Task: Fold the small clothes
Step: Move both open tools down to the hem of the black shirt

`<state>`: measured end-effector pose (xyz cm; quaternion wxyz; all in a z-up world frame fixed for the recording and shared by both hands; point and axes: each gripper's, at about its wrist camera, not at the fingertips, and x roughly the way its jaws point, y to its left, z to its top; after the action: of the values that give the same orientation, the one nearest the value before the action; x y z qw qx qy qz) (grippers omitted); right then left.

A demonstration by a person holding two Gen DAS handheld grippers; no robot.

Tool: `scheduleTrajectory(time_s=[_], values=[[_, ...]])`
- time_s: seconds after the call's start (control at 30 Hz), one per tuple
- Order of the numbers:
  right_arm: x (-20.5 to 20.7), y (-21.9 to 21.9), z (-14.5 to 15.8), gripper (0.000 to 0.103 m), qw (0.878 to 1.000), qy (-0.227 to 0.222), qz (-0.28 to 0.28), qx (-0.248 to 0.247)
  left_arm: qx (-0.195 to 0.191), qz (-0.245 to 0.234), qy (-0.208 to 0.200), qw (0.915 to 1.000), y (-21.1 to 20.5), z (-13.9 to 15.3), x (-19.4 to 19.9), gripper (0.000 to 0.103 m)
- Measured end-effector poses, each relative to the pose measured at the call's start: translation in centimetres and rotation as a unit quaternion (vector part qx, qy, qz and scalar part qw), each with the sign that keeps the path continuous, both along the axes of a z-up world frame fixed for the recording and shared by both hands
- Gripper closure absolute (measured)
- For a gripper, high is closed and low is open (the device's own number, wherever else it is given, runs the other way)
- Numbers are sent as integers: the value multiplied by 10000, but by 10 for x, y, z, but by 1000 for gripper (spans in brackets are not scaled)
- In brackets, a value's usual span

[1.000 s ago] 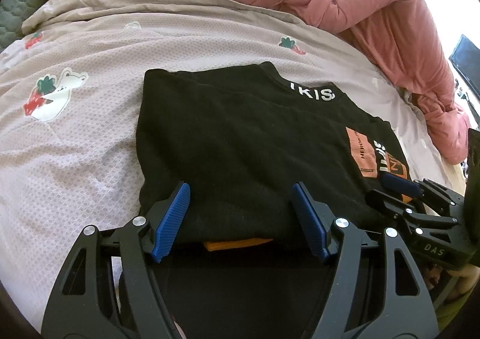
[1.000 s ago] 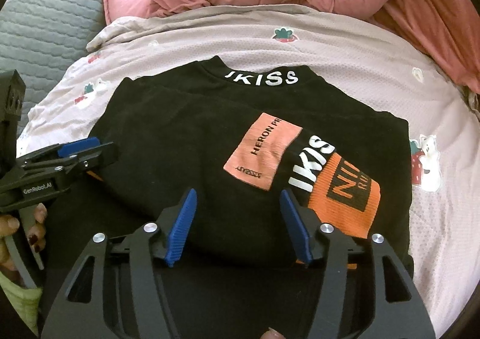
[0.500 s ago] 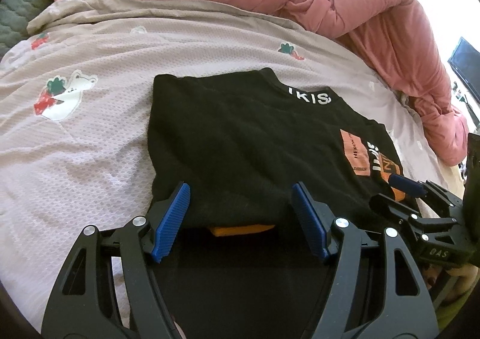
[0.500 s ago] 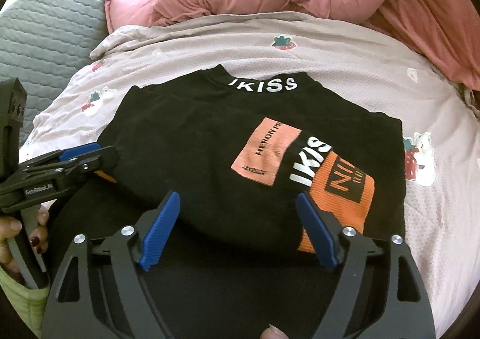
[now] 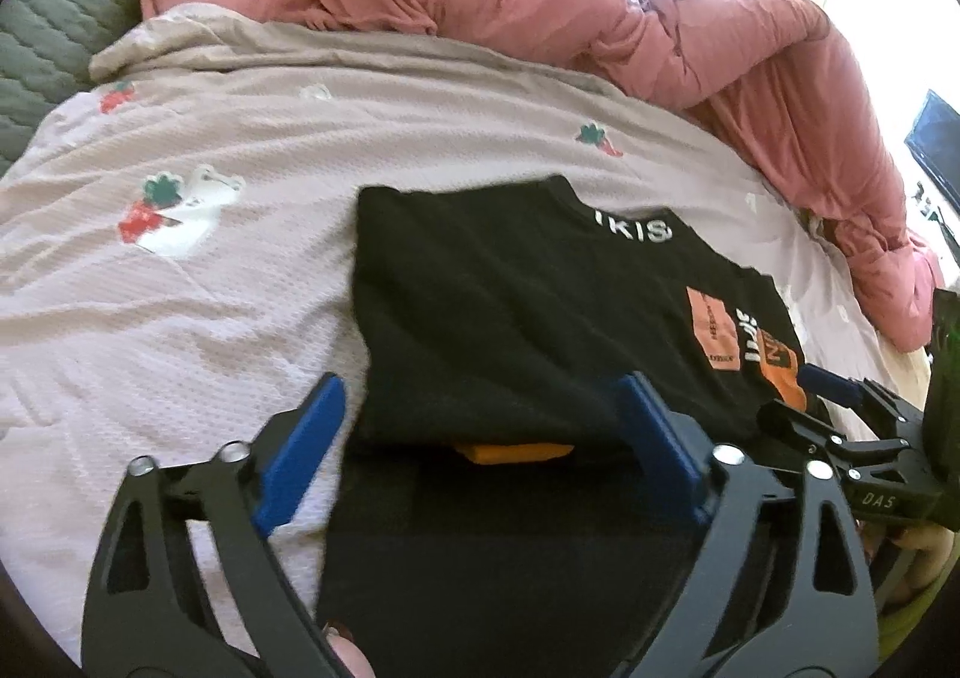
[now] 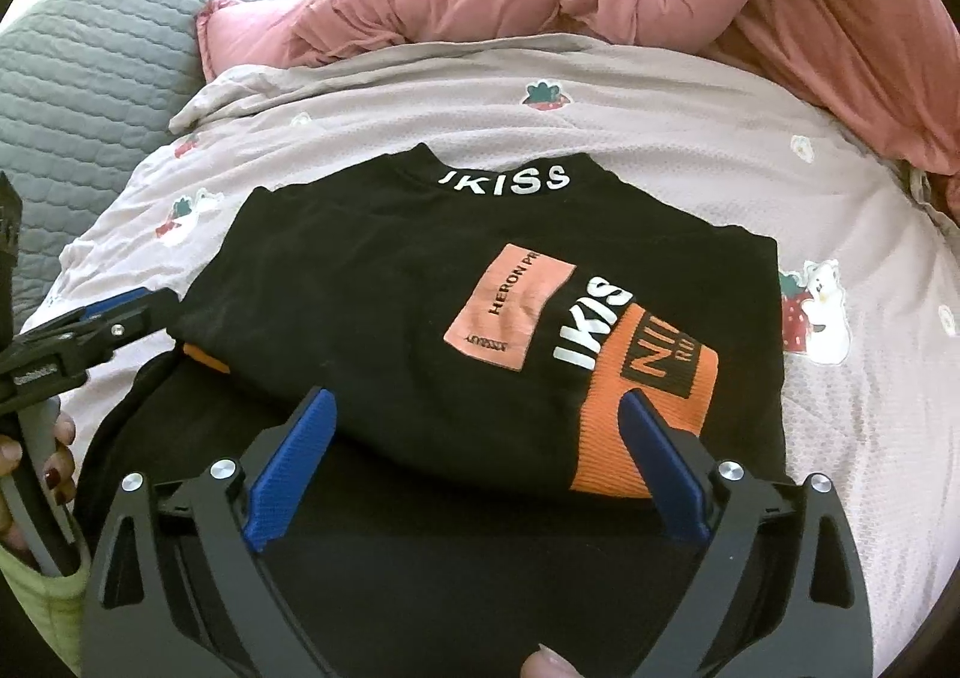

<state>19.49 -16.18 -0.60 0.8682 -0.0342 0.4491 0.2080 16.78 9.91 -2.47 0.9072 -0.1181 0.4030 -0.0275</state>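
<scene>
A black shirt (image 5: pixel 516 318) with white "IKISS" lettering and orange patches lies folded on the bed; it also shows in the right wrist view (image 6: pixel 420 282). My left gripper (image 5: pixel 480 414) is open and empty at the near left part of the folded edge, its blue pads apart on either side. My right gripper (image 6: pixel 480 426) is open and empty over the near right part, just before the orange patch (image 6: pixel 648 408). Each gripper shows in the other's view, the right one (image 5: pixel 840 408) and the left one (image 6: pixel 108 318).
The shirt rests on a pale pink bedsheet (image 5: pixel 180 288) with strawberry and bear prints. A crumpled pink duvet (image 5: pixel 540 18) lies along the far side and right. A grey quilted headboard (image 6: pixel 90 48) stands at the far left.
Both grippers have drawn back toward me from the shirt, so it sits farther off. The right gripper's jaws have opened wider. The shirt lies still.
</scene>
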Motion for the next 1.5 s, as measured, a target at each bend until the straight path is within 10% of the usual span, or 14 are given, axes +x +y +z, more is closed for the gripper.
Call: scheduleTrajectory(time_s=[1.5], values=[[-46, -59, 52, 6, 9978, -488, -337, 284, 83, 625, -558, 9964, 33, 37, -96, 10]])
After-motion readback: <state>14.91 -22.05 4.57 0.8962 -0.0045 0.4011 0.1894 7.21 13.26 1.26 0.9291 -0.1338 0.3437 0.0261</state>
